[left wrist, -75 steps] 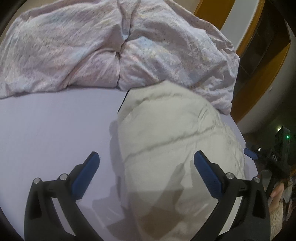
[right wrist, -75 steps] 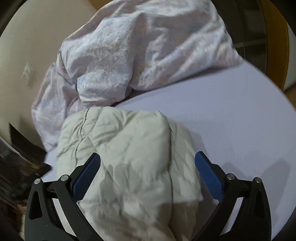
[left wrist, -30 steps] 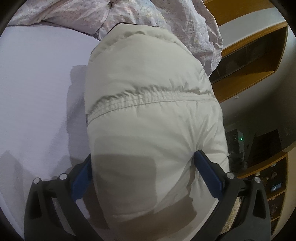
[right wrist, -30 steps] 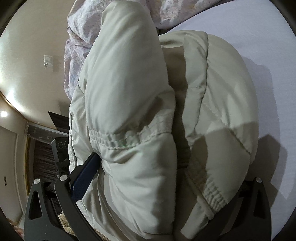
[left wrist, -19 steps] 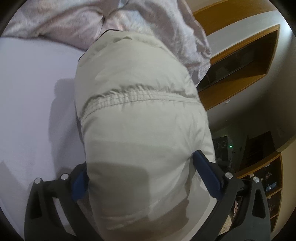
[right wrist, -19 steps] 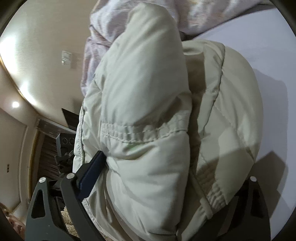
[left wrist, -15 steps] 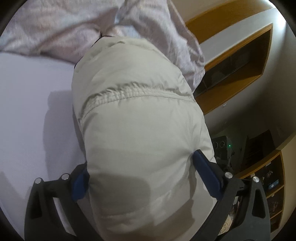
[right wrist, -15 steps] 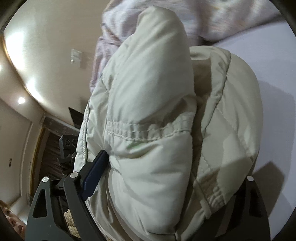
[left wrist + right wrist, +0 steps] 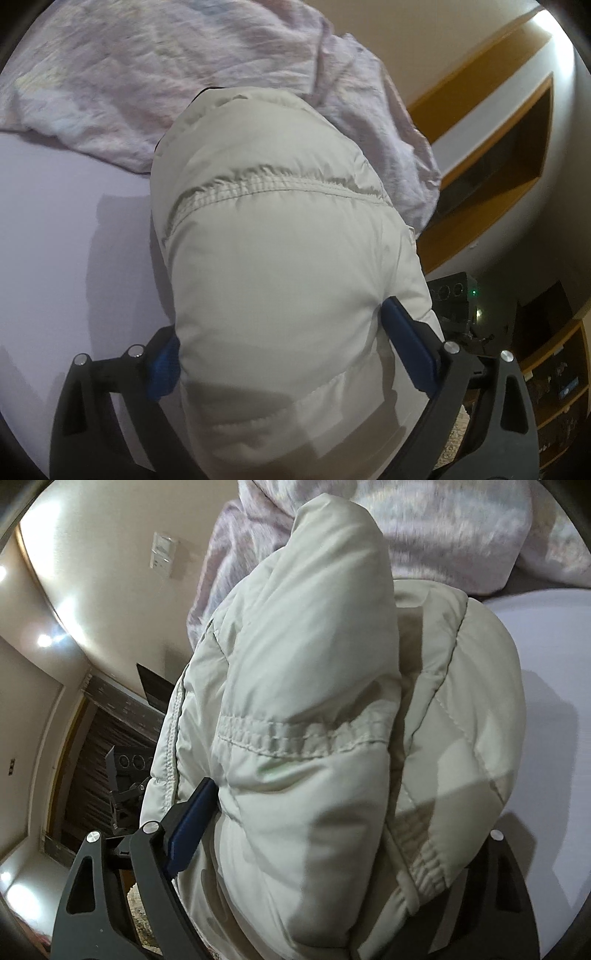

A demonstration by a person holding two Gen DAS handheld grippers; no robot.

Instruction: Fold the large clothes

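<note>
Your left gripper (image 9: 284,350) and right gripper (image 9: 332,834) each clasp the puffy, quilted cream jacket (image 9: 280,258) with wide jaws that were just closing. The jacket bulges above the smooth lilac sheet (image 9: 55,240), just before the crumpled pink blanket (image 9: 147,74). It hides your right gripper's right pad.

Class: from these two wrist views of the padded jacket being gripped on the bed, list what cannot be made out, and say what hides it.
- Right wrist view: the right gripper's far finger, buried under the jacket.
- Left wrist view: most of the left gripper's near pad, covered by the jacket.
- Both views: the jacket's lower end, cut off by the frame edge.
- Left wrist view: shelf contents, too small and dark.
</note>
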